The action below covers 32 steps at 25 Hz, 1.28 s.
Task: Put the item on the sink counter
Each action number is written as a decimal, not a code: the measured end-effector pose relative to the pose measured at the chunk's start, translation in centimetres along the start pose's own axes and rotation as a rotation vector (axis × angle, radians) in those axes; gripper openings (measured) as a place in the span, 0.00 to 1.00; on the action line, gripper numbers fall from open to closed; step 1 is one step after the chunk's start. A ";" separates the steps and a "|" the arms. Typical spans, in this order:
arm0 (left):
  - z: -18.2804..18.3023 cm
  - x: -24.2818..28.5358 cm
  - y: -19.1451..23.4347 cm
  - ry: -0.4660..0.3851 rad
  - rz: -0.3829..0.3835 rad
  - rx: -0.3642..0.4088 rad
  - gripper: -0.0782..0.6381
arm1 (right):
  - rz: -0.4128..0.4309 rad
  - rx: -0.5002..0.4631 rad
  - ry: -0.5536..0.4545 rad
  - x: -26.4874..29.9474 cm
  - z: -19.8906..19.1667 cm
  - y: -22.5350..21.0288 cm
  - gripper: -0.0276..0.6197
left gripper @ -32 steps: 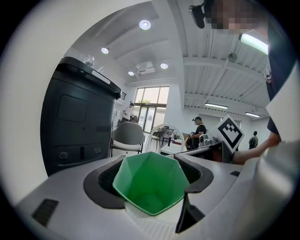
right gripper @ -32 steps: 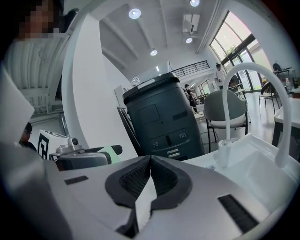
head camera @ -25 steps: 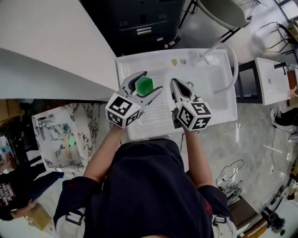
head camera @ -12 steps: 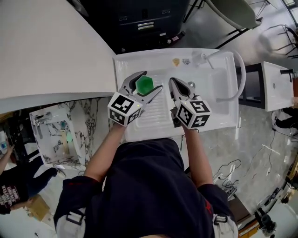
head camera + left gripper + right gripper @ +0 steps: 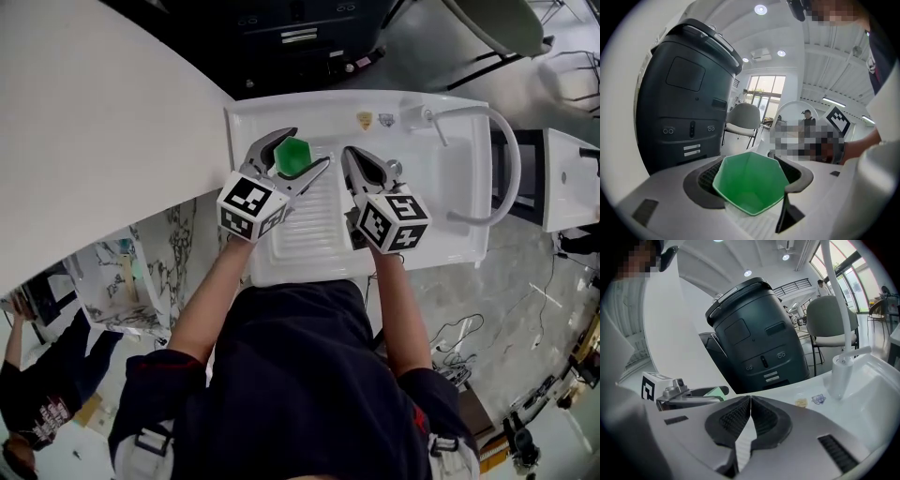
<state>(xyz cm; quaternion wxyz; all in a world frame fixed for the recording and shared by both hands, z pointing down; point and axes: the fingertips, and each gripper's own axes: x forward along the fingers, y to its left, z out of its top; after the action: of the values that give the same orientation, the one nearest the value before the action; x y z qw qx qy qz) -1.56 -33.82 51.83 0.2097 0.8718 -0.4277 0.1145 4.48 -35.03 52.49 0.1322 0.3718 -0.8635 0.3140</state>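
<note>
Glossy white sink [image 5: 422,187], smooth green plastic cup [image 5: 750,185], ribbed matt claw pads [image 5: 733,420].

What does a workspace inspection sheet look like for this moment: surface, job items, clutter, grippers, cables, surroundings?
Surface: white sink unit with a ribbed drainboard; the white tap is at its back edge.
Job's things: green cup, mouth towards the left gripper's camera, held over the sink's left part, not yet set down.
Clutter: two small stickers beside the tap.
Grippers: left gripper shut on the green cup; right gripper shut, empty, over the sink.
Cables: loose cables on the floor to the person's right.
Surroundings: dark machine behind the sink, grey chair, bystander at lower left.
</note>
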 end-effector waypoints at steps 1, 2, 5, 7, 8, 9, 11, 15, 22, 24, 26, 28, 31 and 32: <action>-0.1 0.3 0.3 0.002 0.001 0.001 0.57 | 0.002 0.000 0.003 0.3 0.0 -0.1 0.09; -0.2 0.5 0.6 0.004 0.002 0.001 0.57 | 0.004 0.001 0.006 0.6 -0.1 -0.1 0.09; -0.6 1.2 1.4 0.010 0.006 -0.002 0.57 | 0.005 0.008 0.020 1.3 -0.5 -0.4 0.10; -0.9 1.7 2.0 0.013 0.012 -0.005 0.57 | 0.004 0.013 0.026 1.7 -0.6 -0.6 0.10; -1.0 1.9 2.3 0.014 0.017 -0.006 0.57 | 0.004 0.015 0.029 1.9 -0.7 -0.7 0.10; -1.1 2.1 2.7 0.015 0.024 -0.008 0.57 | 0.003 0.016 0.032 2.1 -0.8 -0.9 0.10; -1.4 2.6 3.3 0.019 0.036 -0.007 0.57 | 0.001 0.019 0.040 2.3 -1.0 -1.1 0.10; -1.5 3.5 4.2 0.025 0.048 0.004 0.57 | 0.000 0.031 0.048 2.7 -1.5 -1.5 0.10; -1.4 4.9 5.9 0.014 0.092 0.009 0.57 | -0.001 0.054 0.052 3.1 -1.9 -1.9 0.10; -1.3 5.3 6.5 0.015 0.109 0.016 0.57 | 0.002 0.062 0.058 3.1 -2.1 -2.0 0.10; -1.2 5.7 6.9 0.011 0.115 0.020 0.57 | 0.005 0.066 0.063 3.2 -2.2 -2.1 0.10; -1.2 6.2 7.3 0.009 0.121 0.029 0.57 | 0.007 0.065 0.068 3.3 -2.3 -2.1 0.10; -1.6 6.6 8.2 0.023 0.148 0.039 0.57 | 0.009 0.068 0.075 3.5 -2.6 -2.3 0.10; -1.7 6.7 8.4 0.023 0.156 0.031 0.57 | 0.008 0.070 0.077 3.5 -2.7 -2.4 0.10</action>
<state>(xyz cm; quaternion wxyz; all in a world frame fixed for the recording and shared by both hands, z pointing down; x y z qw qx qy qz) -4.20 -42.31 58.12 0.1914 0.8377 -0.4898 0.1473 3.77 -36.49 57.25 0.1511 0.3604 -0.8477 0.3587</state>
